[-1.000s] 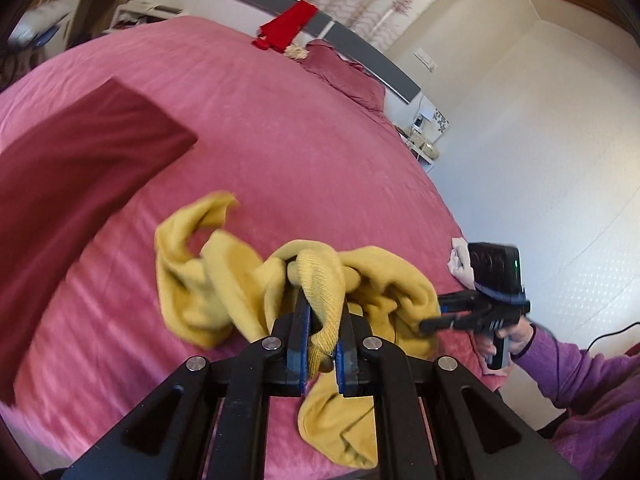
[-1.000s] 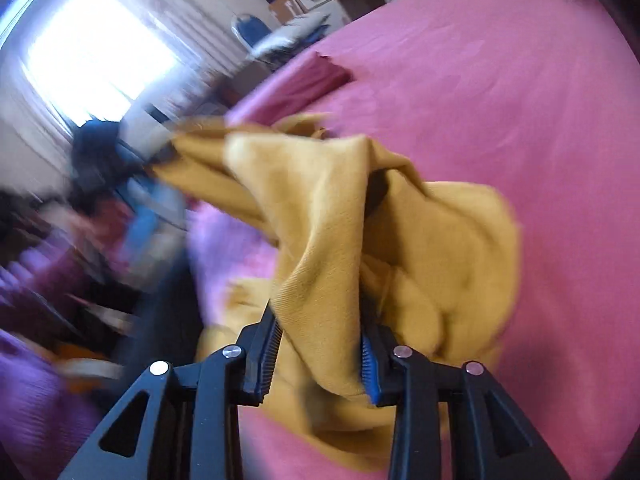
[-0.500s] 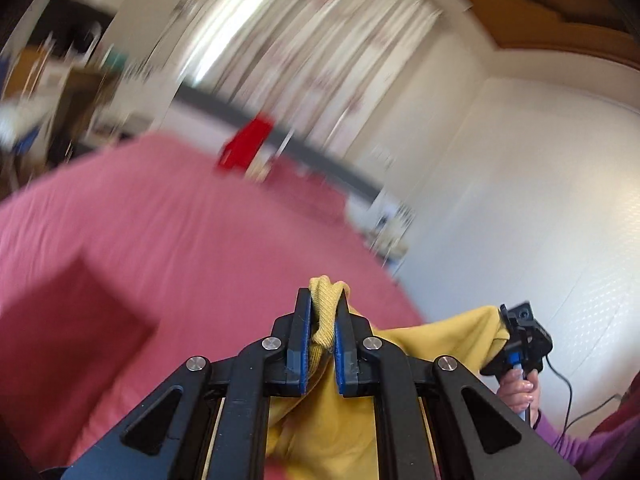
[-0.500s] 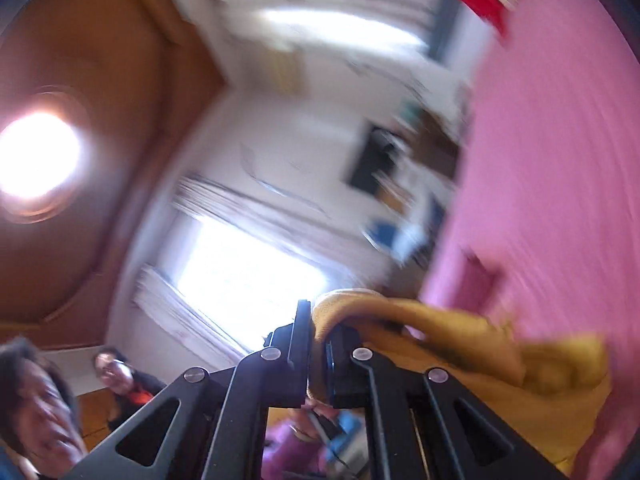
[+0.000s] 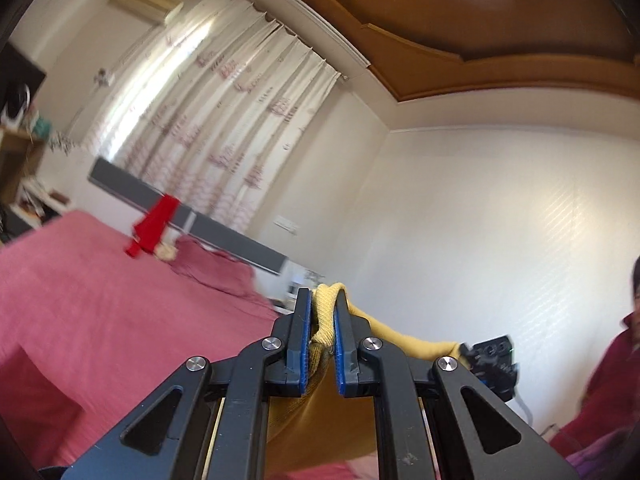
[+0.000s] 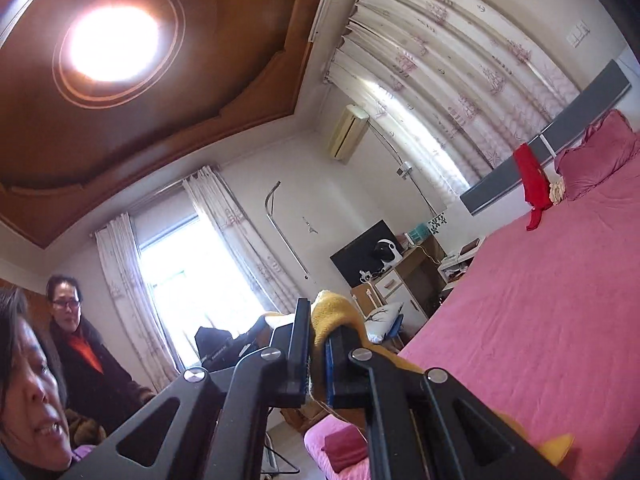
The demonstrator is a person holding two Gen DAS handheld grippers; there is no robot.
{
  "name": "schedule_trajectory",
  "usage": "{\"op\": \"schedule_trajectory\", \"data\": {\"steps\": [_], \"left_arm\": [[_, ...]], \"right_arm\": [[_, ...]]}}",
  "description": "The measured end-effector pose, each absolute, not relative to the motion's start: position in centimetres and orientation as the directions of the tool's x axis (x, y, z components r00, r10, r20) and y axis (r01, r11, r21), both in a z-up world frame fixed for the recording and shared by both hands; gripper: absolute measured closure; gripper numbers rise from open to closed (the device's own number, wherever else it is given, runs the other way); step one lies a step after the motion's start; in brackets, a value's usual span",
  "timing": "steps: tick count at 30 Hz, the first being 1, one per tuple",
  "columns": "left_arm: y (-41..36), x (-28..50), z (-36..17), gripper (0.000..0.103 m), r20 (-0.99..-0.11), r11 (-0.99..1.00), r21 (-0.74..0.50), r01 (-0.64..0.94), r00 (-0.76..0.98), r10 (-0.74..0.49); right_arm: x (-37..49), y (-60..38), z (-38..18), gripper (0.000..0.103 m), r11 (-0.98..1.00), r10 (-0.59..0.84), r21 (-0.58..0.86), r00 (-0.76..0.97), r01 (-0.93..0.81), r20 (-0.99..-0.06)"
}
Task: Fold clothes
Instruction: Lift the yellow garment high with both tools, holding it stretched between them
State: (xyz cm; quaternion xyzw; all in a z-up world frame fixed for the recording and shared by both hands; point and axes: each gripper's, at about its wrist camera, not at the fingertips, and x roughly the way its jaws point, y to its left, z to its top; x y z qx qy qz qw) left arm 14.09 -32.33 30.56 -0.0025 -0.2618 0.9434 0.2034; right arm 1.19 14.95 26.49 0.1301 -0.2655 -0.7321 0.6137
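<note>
A yellow knitted garment is pinched in my left gripper, which is shut on its edge and held high above the pink bed. The cloth stretches right to my right gripper, seen in the left wrist view. In the right wrist view my right gripper is shut on another edge of the yellow garment. The left gripper shows behind it. The cloth hangs below both, mostly hidden by the gripper bodies.
A red cloth hangs on the grey headboard, beside a pink pillow. A folded dark red item lies on the bed's near corner. Two people stand left. A desk with a monitor stands beyond the bed.
Both grippers have lifted the yellow garment off the bed and tilted upward. The cloth, bunched on the bed a second ago, now stretches between them in the air.
</note>
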Motion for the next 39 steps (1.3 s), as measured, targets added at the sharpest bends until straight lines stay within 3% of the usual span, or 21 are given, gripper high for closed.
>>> {"op": "schedule_trajectory", "data": {"steps": [6, 9, 12, 16, 20, 24, 28, 36, 39], "left_arm": [[-33.6, 19.5, 31.1, 0.093, 0.242, -0.690, -0.566, -0.451, -0.891, 0.384], [-35.2, 20.6, 30.8, 0.092, 0.233, -0.705, -0.567, -0.425, -0.904, 0.357], [-34.8, 18.0, 27.3, 0.090, 0.084, -0.744, -0.577, -0.336, -0.931, 0.356], [-30.9, 11.2, 16.7, 0.053, -0.187, -0.711, -0.659, -0.245, -0.862, 0.471], [-24.5, 6.8, 7.2, 0.051, -0.372, -0.702, -0.672, -0.236, -0.711, 0.596], [-18.5, 5.2, -0.2, 0.051, -0.473, -0.659, -0.695, -0.286, -0.509, 0.719], [-15.8, 2.7, -3.1, 0.048, -0.463, -0.600, -0.730, -0.328, -0.409, 0.787], [-13.4, -1.4, -5.0, 0.045, -0.339, -0.439, -0.813, -0.381, -0.303, 0.891], [-13.3, -2.9, -5.3, 0.027, -0.215, -0.310, -0.879, -0.363, -0.278, 0.936]], "right_arm": [[7.3, 18.1, 27.4, 0.098, -0.134, -0.956, 0.550, -0.255, 0.824, 0.148], [7.8, 19.0, 26.6, 0.098, -0.183, -0.953, 0.572, -0.286, 0.800, 0.096], [5.8, 17.8, 23.1, 0.099, -0.269, -0.945, 0.610, -0.327, 0.746, -0.017], [1.3, 17.3, 16.4, 0.098, -0.261, -0.940, 0.769, -0.334, 0.584, -0.066], [-1.3, 18.0, 14.2, 0.098, -0.217, -0.931, 0.829, -0.364, 0.516, -0.018], [-1.4, 18.9, 17.0, 0.098, -0.190, -0.933, 0.804, -0.357, 0.563, 0.030], [-0.5, 19.3, 20.6, 0.098, -0.177, -0.943, 0.760, -0.330, 0.626, 0.052], [0.9, 19.5, 23.2, 0.098, -0.173, -0.950, 0.733, -0.309, 0.658, 0.053], [1.3, 19.6, 23.3, 0.098, -0.177, -0.949, 0.733, -0.311, 0.657, 0.050]]}}
